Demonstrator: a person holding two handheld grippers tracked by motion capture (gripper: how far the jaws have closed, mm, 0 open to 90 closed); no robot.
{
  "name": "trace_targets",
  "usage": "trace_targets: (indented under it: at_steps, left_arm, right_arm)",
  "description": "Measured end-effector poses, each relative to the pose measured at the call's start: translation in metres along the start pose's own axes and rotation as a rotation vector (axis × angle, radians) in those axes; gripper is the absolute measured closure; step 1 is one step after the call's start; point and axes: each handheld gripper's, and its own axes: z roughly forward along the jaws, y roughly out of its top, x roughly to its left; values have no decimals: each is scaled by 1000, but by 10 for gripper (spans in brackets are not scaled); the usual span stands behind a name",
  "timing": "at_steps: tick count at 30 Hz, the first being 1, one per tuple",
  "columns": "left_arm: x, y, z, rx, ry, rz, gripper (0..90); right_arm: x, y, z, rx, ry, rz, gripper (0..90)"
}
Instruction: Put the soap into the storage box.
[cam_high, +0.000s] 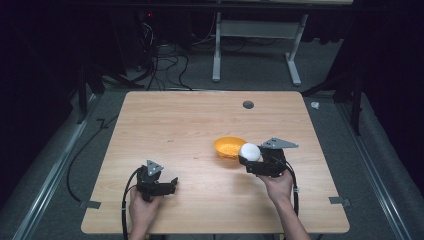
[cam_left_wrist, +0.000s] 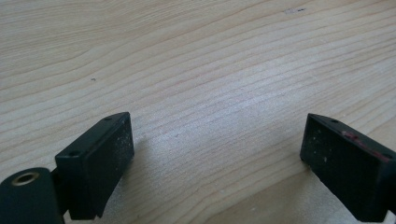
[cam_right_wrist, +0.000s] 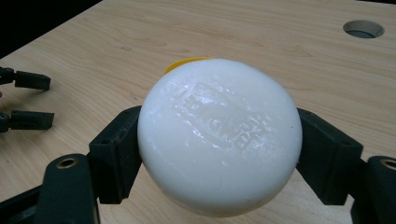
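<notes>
A round white soap-like puck (cam_right_wrist: 219, 135) with embossed lettering sits clamped between the two black jaws of my right gripper (cam_high: 250, 161). In the high view the white puck (cam_high: 249, 151) hangs just right of an orange bowl (cam_high: 229, 147) on the wooden table (cam_high: 200, 120). A sliver of the orange bowl (cam_right_wrist: 184, 63) peeks out behind the puck in the right gripper view. My left gripper (cam_high: 172, 184) rests low over the table near its front left, jaws wide apart with bare wood between them (cam_left_wrist: 217, 149).
A round cable hole (cam_high: 248, 104) is cut in the far side of the table. Cables and a white desk frame (cam_high: 257, 40) lie on the floor beyond. Tape strips (cam_high: 340, 201) mark the table's front corners.
</notes>
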Motion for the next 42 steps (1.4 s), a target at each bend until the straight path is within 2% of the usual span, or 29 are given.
trace_targets:
  at_steps: [19,36,42]
  left_arm:
    - [0,0,0,0,-1,1,101]
    - [0,0,0,-1,-2,1,102]
    - [0,0,0,-1,-2,1,102]
  right_arm:
    - [2,21,14,13,0,-29,247]
    - [-1,31,40,51,-17,-34,247]
    - [-1,30,52,82,-24,-36,247]
